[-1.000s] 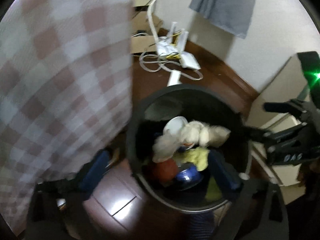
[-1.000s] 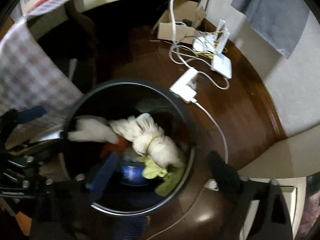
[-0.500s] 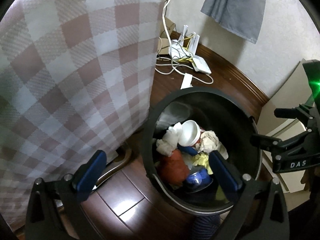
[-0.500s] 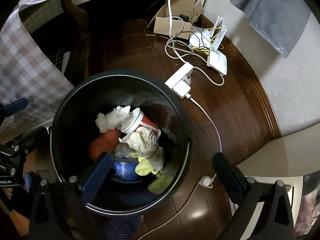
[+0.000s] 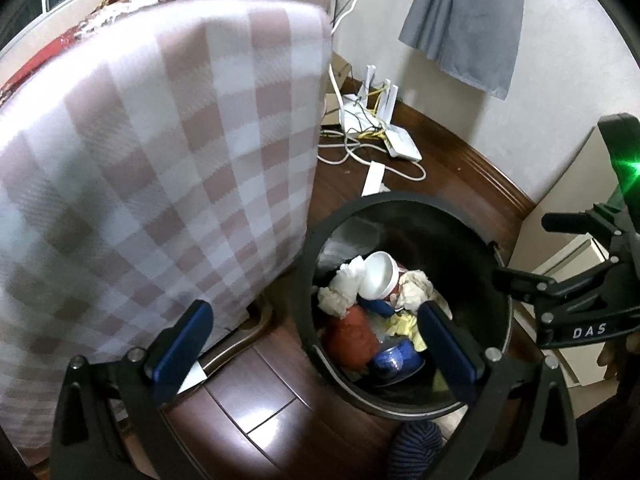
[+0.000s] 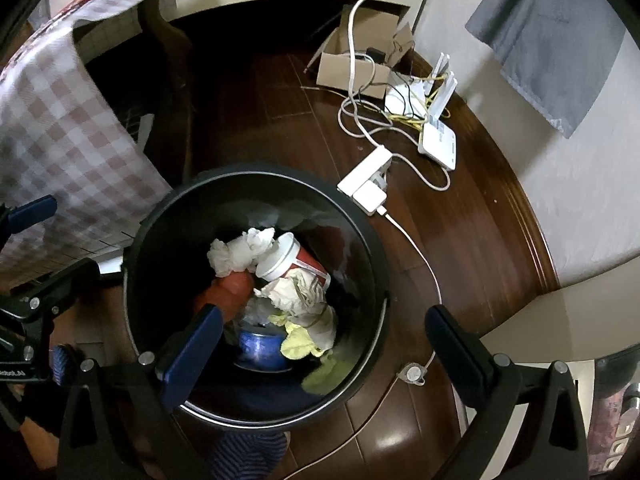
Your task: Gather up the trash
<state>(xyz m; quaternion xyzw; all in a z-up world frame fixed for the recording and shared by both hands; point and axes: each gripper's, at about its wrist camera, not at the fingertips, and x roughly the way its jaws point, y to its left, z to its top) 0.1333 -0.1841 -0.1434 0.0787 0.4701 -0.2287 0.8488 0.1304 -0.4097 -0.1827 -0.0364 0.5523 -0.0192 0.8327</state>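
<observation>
Below the left wrist camera, the left tool point(image 5: 316, 344) stood with its blue pads wide apart and nothing between them, over the near rim of a black trash bin point(image 5: 404, 410) on the dark wooden floor point(image 5: 256, 408). Crumpled white tissue point(image 5: 344, 284), a white paper cup point(image 5: 378, 276), an orange lump point(image 5: 352, 336) and a blue bowl point(image 5: 396, 360) lay inside the bin. A checked cloth point(image 5: 160, 184) hung just left of it. Seen from the right wrist, the right tool point(image 6: 320, 344) was likewise spread wide and empty above the same bin point(image 6: 372, 248), whose trash lay heaped at the bottom. A white power strip point(image 6: 366, 180) and a router point(image 6: 438, 144) lay on the floor beyond.
</observation>
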